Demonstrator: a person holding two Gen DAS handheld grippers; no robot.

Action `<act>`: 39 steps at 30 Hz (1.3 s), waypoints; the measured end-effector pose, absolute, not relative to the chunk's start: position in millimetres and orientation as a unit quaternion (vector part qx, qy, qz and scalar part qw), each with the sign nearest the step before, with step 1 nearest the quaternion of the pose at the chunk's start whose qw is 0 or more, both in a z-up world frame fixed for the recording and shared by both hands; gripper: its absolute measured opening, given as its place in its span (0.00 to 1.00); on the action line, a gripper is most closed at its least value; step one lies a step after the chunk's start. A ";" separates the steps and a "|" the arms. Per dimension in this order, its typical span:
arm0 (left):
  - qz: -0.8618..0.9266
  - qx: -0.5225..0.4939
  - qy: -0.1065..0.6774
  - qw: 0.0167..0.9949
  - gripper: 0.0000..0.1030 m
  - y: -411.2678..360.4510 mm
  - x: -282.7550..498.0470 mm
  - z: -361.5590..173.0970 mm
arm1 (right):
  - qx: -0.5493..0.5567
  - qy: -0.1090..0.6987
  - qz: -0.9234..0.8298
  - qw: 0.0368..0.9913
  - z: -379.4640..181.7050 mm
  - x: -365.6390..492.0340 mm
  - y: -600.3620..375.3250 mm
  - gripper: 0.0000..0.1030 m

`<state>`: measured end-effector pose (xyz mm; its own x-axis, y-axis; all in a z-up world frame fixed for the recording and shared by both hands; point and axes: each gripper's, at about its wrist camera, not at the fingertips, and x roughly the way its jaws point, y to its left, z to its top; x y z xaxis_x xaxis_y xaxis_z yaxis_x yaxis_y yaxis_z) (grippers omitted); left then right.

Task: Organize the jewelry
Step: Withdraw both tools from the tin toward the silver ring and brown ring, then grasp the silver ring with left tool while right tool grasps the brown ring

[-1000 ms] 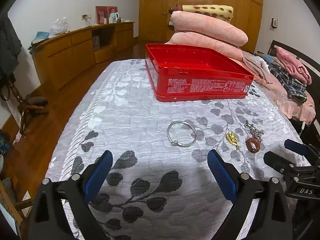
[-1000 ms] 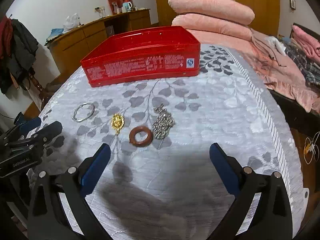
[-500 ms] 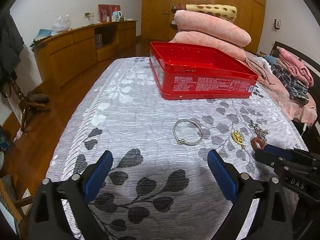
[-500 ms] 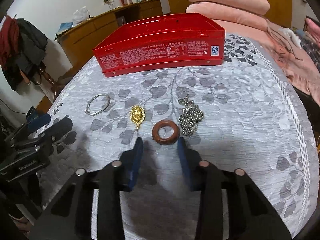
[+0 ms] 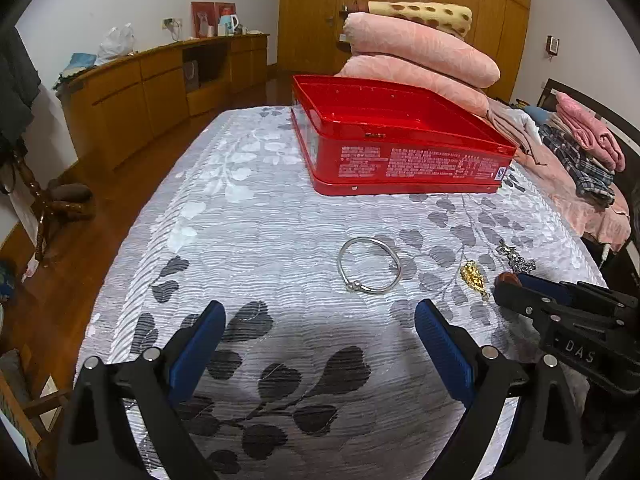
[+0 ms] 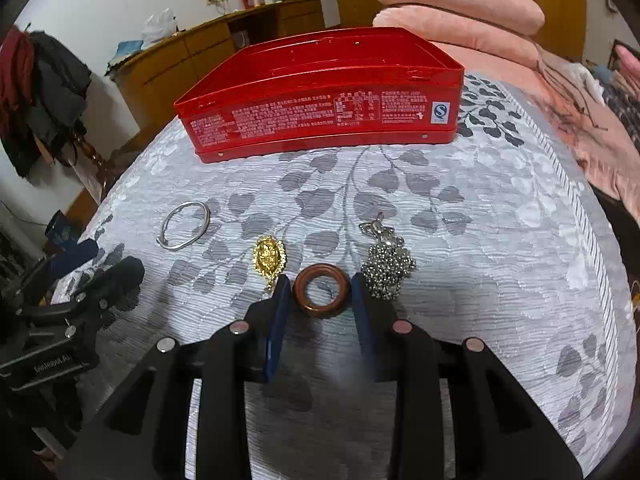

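Observation:
A brown ring (image 6: 321,290) lies on the grey leaf-patterned cloth between the two pads of my right gripper (image 6: 320,292), which touch its sides. A gold pendant (image 6: 269,257) lies just left of it and a silver bead chain (image 6: 386,266) just right. A silver bangle (image 6: 185,230) lies further left; it also shows in the left wrist view (image 5: 369,265). My left gripper (image 5: 318,326) is open and empty, low over the cloth, short of the bangle. A red tin (image 6: 324,114) stands open behind the jewelry.
The cloth-covered table (image 5: 240,216) drops to a wooden floor on the left. Pink folded blankets (image 5: 420,54) are stacked behind the tin. A bed with clothes (image 5: 580,152) is to the right. A wooden sideboard (image 5: 160,80) runs along the far wall.
My right gripper has moved forward and closed from wide open onto the brown ring. My left gripper has stayed open and shifted slightly; the view has crept closer to the tin.

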<state>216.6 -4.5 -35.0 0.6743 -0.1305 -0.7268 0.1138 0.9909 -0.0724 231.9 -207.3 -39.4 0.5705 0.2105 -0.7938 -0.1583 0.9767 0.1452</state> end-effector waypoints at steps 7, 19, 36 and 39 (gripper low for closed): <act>-0.074 -0.011 0.411 0.909 0.91 -13.9 227.3 -36.3 | 0.029 0.444 0.104 0.889 -34.3 225.7 -211.6 0.28; -0.070 -0.008 0.444 0.893 0.81 -25.8 253.6 -47.2 | 0.039 0.436 0.106 0.893 -31.0 224.3 -222.7 0.28; -0.098 0.003 0.430 0.898 0.39 -25.6 245.3 -36.6 | 0.042 0.437 0.109 0.892 -31.8 225.4 -222.3 0.28; -0.101 -0.001 0.423 0.901 0.38 -22.5 240.0 -30.9 | 0.041 0.436 0.109 0.893 -31.7 224.5 -222.1 0.28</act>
<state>240.0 -22.5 -30.9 0.6222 -0.1829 -0.7612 0.1804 0.9796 -0.0879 224.5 -222.1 -31.7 0.5968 0.2308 -0.7685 -0.1590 0.9728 0.1686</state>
